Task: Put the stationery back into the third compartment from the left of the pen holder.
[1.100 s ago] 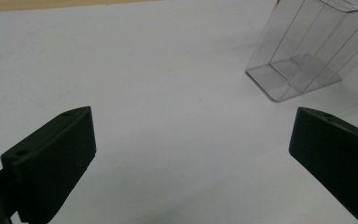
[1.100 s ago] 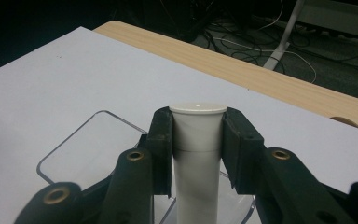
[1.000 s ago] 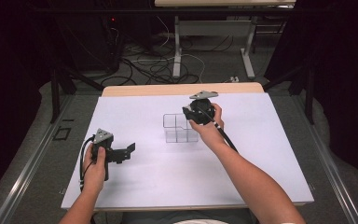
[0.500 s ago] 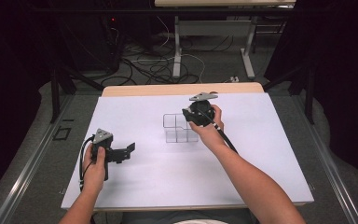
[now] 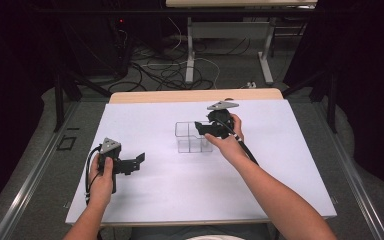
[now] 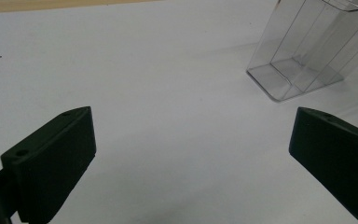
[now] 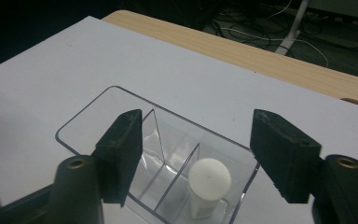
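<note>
Bench first: its white top carries little, just a clear divided organizer near the middle and the two hand-held tools. The organizer is a see-through box split by thin walls into compartments, standing upright on its base. In the right gripper view a white cylinder stands on end inside one of the near compartments, close to the box's corner, and the other compartments look bare.

The right gripper hovers just over the organizer, and its jaws have just been opening; they now stand apart on either side of the cylinder's top with clear space between pads and cylinder, so nothing is gripped. My reading is that this is the release step: the cylinder has been lowered into its compartment and let go. The left gripper rests well to the side on the bench, held level, its jaws wide apart with only bare white surface between them, and the organizer shows off to the upper right in its own view.

The next move, as I judge it, calls for the right hand to lift straight up so the pads clear the thin dividers without nudging the cylinder or tipping the light box. A sideways pull looks risky, since the box walls sit close to both pads.
</note>
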